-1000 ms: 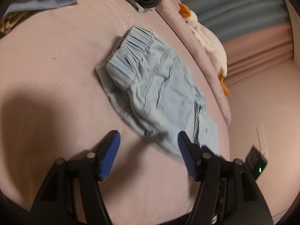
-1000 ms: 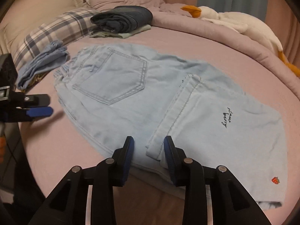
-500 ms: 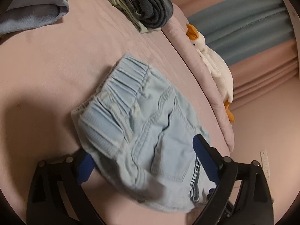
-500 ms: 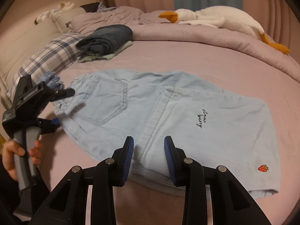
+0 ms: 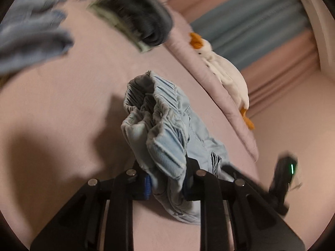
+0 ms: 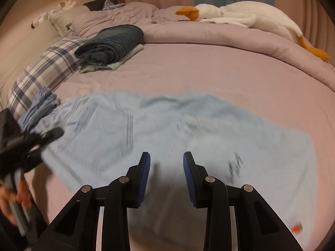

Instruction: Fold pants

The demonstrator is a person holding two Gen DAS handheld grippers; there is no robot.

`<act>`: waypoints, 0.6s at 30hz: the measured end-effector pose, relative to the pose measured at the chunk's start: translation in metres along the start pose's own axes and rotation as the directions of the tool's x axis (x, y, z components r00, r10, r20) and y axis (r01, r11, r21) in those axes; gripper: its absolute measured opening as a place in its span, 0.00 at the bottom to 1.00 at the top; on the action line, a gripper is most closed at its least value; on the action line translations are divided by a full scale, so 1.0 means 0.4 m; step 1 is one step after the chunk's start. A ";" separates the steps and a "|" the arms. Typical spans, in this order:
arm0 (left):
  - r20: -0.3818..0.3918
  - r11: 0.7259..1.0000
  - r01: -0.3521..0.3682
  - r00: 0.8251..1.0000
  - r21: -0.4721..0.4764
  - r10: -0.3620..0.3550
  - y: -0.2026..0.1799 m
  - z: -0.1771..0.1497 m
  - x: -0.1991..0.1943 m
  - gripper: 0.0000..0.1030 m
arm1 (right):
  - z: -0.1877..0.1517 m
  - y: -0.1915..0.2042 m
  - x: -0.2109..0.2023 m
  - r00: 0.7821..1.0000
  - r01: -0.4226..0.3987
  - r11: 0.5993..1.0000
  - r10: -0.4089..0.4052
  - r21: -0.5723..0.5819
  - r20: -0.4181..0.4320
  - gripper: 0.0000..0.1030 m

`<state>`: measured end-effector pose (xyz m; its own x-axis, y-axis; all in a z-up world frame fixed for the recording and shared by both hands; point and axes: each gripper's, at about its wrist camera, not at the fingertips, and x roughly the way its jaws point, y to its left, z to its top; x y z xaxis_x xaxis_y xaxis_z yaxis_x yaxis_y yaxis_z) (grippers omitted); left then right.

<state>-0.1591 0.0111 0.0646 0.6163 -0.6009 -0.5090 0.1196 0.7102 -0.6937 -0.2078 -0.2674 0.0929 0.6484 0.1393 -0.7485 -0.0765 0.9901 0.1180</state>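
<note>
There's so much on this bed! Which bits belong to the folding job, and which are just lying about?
Part of the job:
- light blue denim pants
- left gripper, clamped on their waistband
- right gripper, open above them

Just lying about:
- plush goose
- folded dark jeans
- plaid pillow
- bunched blue garment

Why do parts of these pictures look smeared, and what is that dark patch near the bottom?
Left wrist view: the folded dark clothes are motion-smeared, while the pants gripped in the left claw stay sharper. Right wrist view: the pants look soft, and the open right claw casts a shadow on them. Both views bulge, fisheye style.
</note>
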 end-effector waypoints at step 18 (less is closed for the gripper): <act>-0.019 0.998 -0.011 1.000 0.059 0.012 -0.015 0.016 0.015 0.20 | 0.036 0.067 0.082 0.986 -0.021 0.993 0.001 -0.117 -0.166 0.33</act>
<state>-0.1511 0.0055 0.0690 0.6026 -0.5993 -0.5270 0.1585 0.7371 -0.6569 -0.1777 -0.2364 0.0810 0.5133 0.1413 -0.8465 -0.1782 0.9824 0.0559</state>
